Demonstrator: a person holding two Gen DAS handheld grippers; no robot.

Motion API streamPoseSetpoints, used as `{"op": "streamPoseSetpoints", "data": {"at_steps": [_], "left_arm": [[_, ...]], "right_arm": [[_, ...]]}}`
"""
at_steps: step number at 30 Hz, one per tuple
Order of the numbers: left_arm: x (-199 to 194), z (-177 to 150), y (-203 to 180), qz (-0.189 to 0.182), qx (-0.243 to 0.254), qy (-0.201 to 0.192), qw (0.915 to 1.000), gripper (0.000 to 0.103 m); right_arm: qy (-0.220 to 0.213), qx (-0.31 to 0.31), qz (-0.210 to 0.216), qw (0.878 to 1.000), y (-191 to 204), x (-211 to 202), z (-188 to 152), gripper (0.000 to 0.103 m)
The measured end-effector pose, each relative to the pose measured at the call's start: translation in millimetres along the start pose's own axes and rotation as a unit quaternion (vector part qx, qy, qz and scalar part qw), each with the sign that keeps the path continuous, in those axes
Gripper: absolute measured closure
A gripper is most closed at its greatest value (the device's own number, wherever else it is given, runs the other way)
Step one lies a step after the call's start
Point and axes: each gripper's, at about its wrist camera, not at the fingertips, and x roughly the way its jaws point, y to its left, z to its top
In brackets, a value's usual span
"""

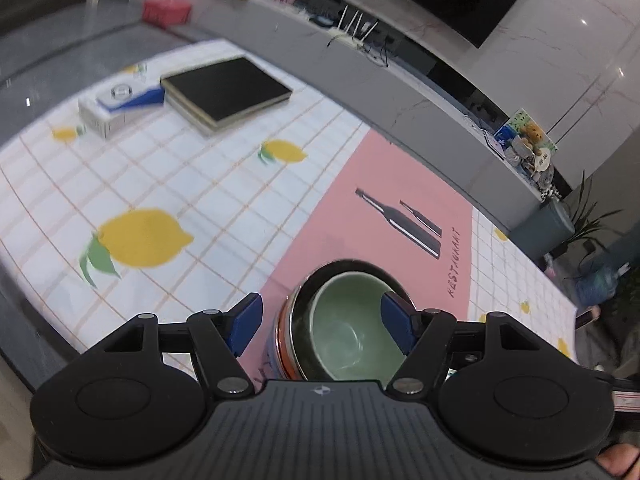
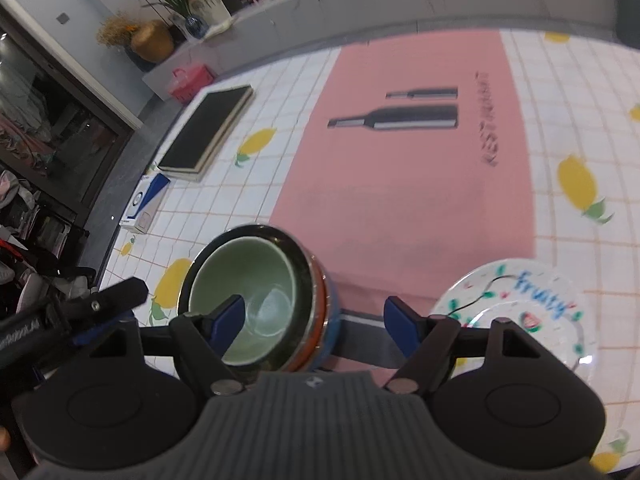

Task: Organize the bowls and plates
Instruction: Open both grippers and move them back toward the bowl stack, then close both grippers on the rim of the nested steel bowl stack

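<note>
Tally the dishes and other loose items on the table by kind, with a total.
Bowls: 2, a green bowl nested in a dark striped bowl
Plates: 1, the Fruity plate
Books: 1, black book
Boxes: 1, blue-and-white box
Total: 5

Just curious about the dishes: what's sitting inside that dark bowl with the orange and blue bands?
A pale green bowl is nested inside the dark banded bowl. The green one looks empty; anything beneath it is covered.
</note>
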Motion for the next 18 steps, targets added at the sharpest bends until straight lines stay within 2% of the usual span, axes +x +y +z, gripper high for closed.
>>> {"op": "streamPoseSetpoints", "data": {"at_steps": [9, 18], "left_arm": [[27, 1, 14, -0.001, -0.025, 0.029, 0.9992, 0.021], [54, -2, 25, -0.004, -0.041, 0.067, 0.9969, 0.021]], "right_arm": [[0.045, 0.038, 0.003, 0.998, 1, 41, 4, 0.028], [0.073, 0.059, 0.007, 0.996, -6, 69, 5, 0.033]]}}
